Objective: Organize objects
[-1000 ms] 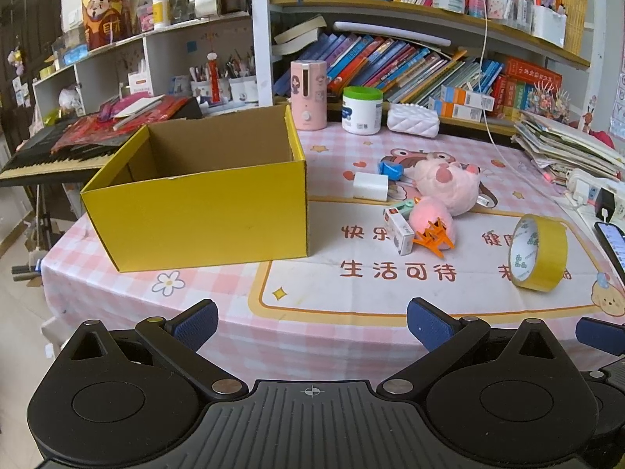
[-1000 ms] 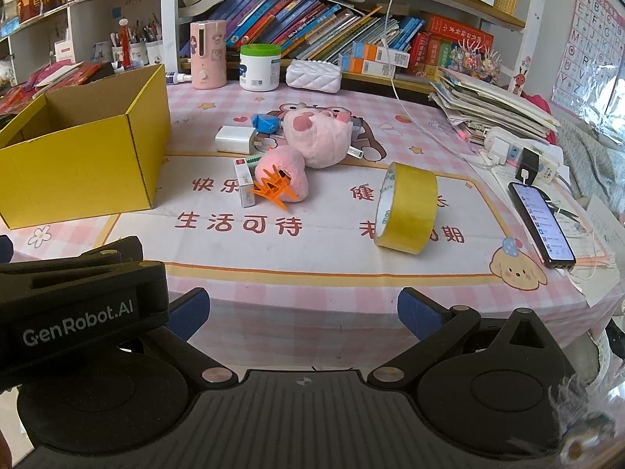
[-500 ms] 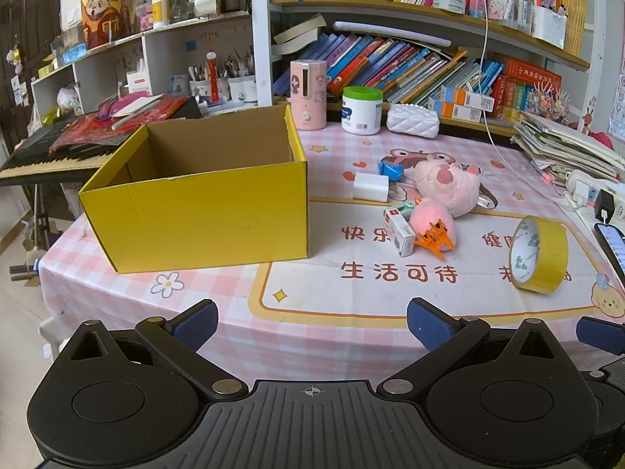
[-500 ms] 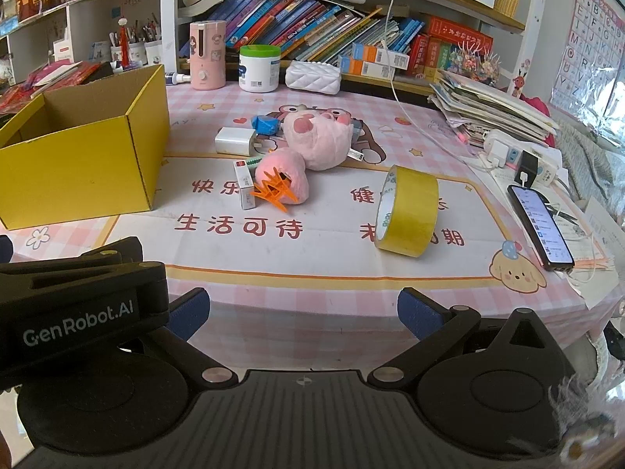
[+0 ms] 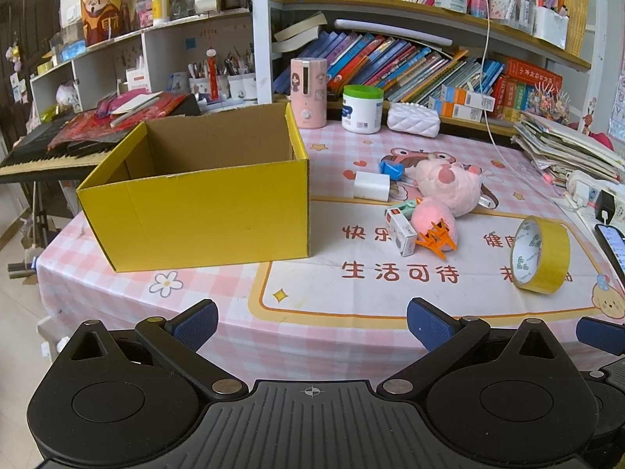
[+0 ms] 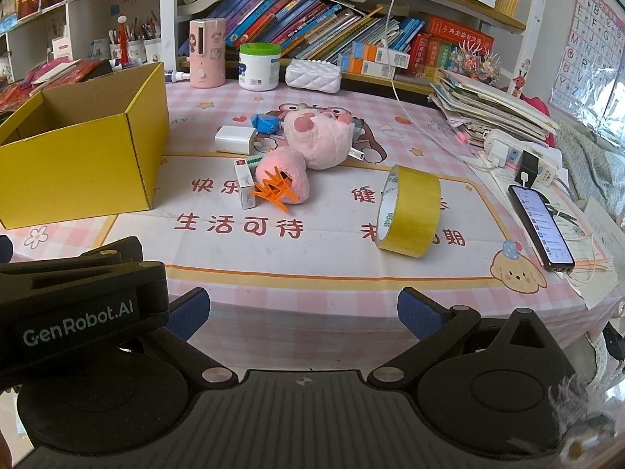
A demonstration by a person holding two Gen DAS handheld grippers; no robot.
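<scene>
**Two open grippers wait at the table edge**

The left gripper point(image 5: 311, 322) sits low at the near edge of the table point(image 5: 195, 293). Its two blue fingers are spread wide apart and hold nothing. The right gripper point(image 6: 302, 312) is just beside it, at the same edge. Its fingers are wide apart too, with nothing between them.

A yellow box point(image 5: 203, 203) stands open on the left side of the table. Nothing can be seen inside it from here. To its right lies a small pile: a white charger point(image 6: 234, 139), a blue wrapped thing point(image 6: 265, 122), a pink plush toy point(image 6: 318, 141), a small pink ball point(image 6: 283, 179), an orange clip point(image 6: 273, 191) and a little white carton point(image 6: 245, 189). The clip touches the ball and the carton. A yellow tape roll point(image 6: 410, 211) stands on its edge, apart from the pile, nearer the right gripper. A phone point(image 6: 541, 228) lies at the far right. Nothing stands between the grippers and these things.
</scene>
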